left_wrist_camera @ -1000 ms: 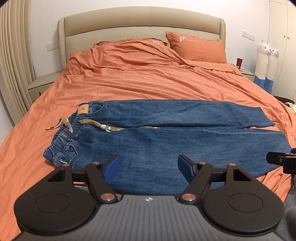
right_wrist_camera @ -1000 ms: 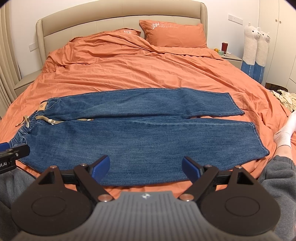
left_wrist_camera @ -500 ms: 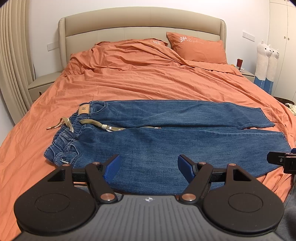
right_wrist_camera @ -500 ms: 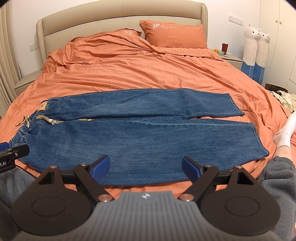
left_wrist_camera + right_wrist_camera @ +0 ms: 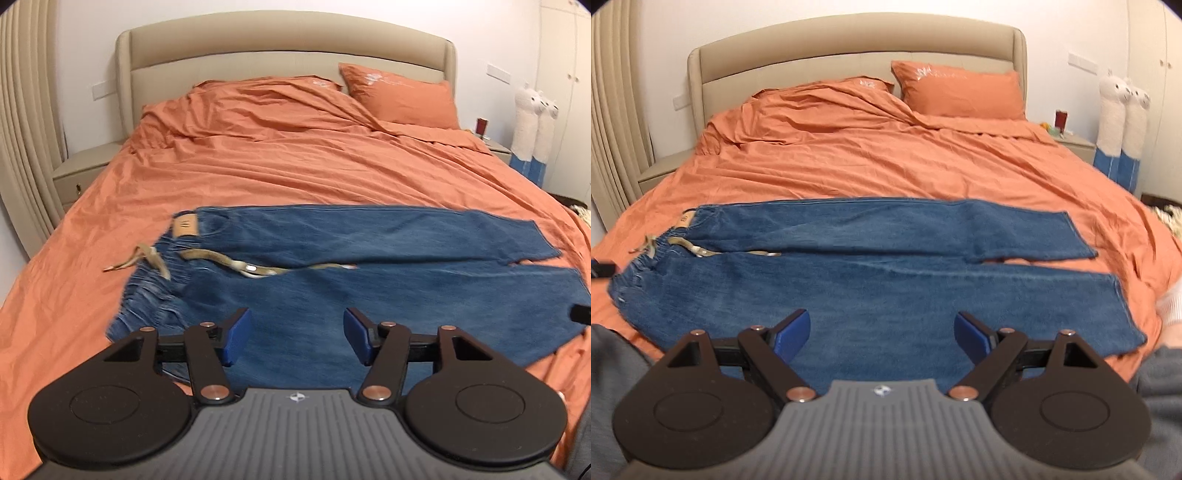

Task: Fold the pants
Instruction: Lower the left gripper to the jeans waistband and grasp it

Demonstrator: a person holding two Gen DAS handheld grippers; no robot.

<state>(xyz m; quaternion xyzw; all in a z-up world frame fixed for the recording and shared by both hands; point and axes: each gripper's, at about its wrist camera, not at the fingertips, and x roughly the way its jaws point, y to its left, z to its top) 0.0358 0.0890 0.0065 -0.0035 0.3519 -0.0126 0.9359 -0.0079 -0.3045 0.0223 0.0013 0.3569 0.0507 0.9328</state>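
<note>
Lying flat across the bed (image 5: 295,166), the jeans (image 5: 369,295) have both legs spread side by side and the waistband at the left. Left gripper (image 5: 297,339) hovers over the near leg, jaws closing, nothing between them. Right gripper (image 5: 882,338) hovers likewise, jaws released, cloth ahead and below.

Orange duvet (image 5: 295,170) on bed, beige headboard (image 5: 280,48), orange pillow (image 5: 400,96) top right. Nightstand (image 5: 83,173) left, curtain (image 5: 22,129) beside it. Two alpaca plushies (image 5: 1123,122) right.
</note>
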